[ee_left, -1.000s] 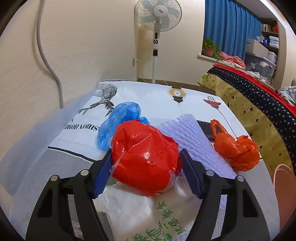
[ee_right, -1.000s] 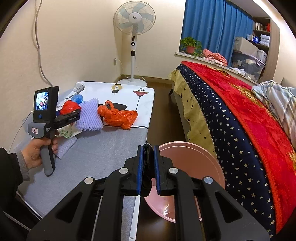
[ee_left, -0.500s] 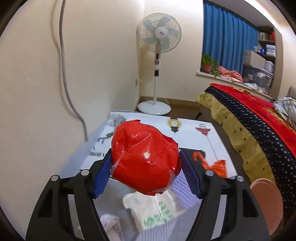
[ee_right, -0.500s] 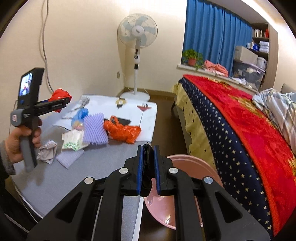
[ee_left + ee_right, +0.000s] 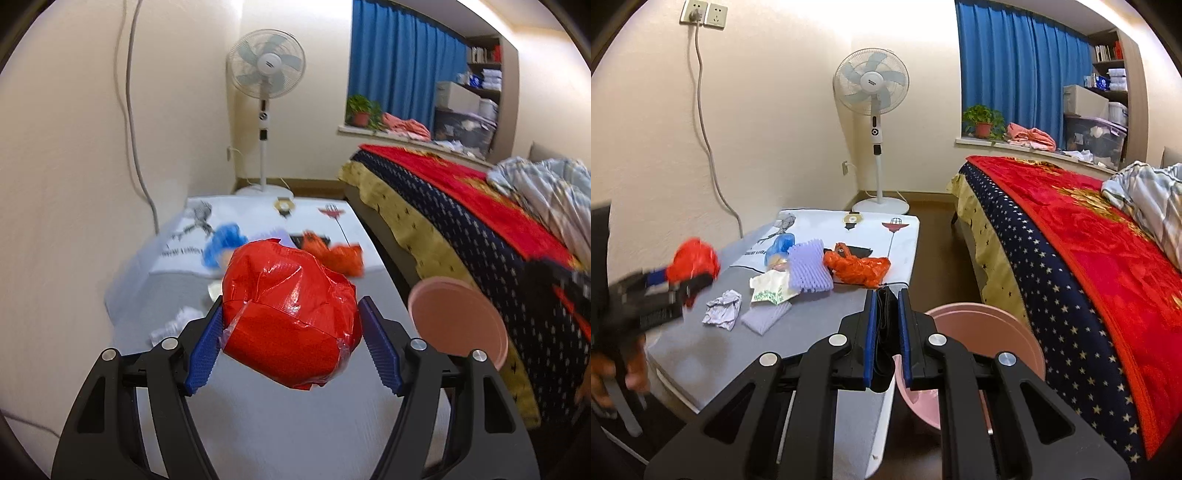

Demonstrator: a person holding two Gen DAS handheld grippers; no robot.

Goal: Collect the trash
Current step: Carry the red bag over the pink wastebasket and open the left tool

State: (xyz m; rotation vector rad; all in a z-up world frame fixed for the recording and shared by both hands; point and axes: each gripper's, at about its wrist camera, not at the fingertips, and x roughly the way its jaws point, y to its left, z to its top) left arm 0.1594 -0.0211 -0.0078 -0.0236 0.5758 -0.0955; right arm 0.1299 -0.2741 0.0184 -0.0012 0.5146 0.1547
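While held aloft: red wrapper ball (image 5: pixel 291 317) clamped in left gripper (image 5: pixel 291 332), centre frame.
Right gripper (image 5: pixel 886 332): nearly closed on black strap (image 5: pixel 885 325).
Pink bin (image 5: pixel 990 332): just beside table edge (image 5: pixel 901 284), lower centre.
Open room: bare grey tabletop, lower left.

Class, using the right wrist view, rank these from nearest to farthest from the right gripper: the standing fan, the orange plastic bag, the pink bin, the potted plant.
1. Pink bin, on the floor just beyond the right gripper.
2. Orange plastic bag, on the table ahead.
3. Standing fan, in the room's corner past the table.
4. Potted plant, on the windowsill, farther right.
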